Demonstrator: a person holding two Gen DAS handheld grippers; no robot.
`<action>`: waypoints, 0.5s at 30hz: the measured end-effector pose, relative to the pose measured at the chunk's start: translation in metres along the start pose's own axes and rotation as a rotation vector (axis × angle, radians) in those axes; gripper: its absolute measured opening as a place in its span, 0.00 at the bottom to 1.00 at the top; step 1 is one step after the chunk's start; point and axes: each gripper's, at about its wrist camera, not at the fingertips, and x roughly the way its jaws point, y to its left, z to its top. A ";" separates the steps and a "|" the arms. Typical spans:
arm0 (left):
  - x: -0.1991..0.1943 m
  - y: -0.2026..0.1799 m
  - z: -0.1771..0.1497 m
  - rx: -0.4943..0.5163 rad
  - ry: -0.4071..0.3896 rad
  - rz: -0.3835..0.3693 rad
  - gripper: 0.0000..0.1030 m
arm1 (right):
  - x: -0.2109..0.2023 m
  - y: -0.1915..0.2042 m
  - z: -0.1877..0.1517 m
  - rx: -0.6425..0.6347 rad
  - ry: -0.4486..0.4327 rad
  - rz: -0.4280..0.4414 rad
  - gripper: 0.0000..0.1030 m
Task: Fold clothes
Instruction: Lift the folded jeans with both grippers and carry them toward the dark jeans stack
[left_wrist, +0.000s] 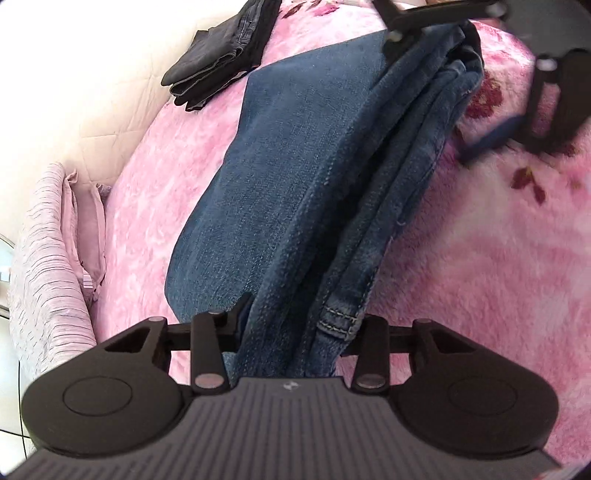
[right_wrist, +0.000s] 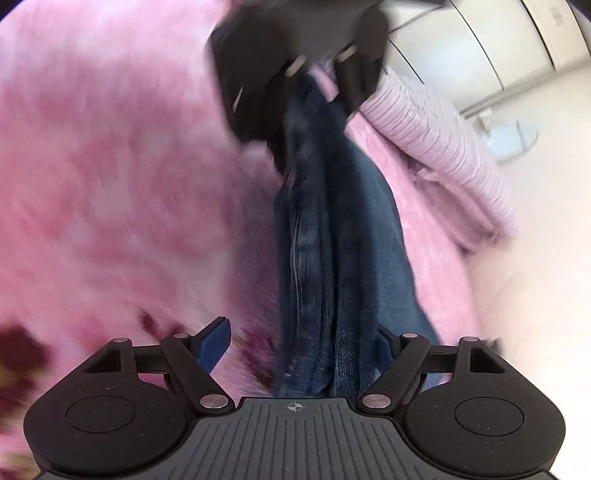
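Folded blue jeans (left_wrist: 295, 177) lie lengthwise on a pink fluffy blanket (left_wrist: 480, 258). My left gripper (left_wrist: 299, 325) has its jaws around the near end of the jeans, with denim filling the gap. The right gripper (left_wrist: 461, 55) shows at the far end of the jeans, top right. In the right wrist view, the jeans (right_wrist: 332, 240) run from my right gripper (right_wrist: 303, 347) to the left gripper (right_wrist: 317, 77). The right jaws stand wide apart; the denim lies against the right finger, and the left blue pad (right_wrist: 214, 343) is clear of it.
A folded stack of dark clothes (left_wrist: 221, 55) lies at the far left on the blanket. A pink striped pillow (left_wrist: 48, 258) sits at the left edge, also in the right wrist view (right_wrist: 436, 140). White wall and cabinets (right_wrist: 498, 44) stand beyond the bed.
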 end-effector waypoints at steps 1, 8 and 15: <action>0.001 0.000 0.001 0.011 0.003 0.002 0.36 | 0.005 -0.003 -0.005 -0.012 0.019 -0.019 0.74; 0.005 -0.040 0.003 0.260 0.083 0.064 0.39 | 0.001 -0.051 -0.026 0.008 0.004 0.081 0.40; -0.037 -0.016 0.028 0.191 0.092 0.047 0.34 | -0.037 -0.107 -0.016 0.022 -0.007 0.138 0.38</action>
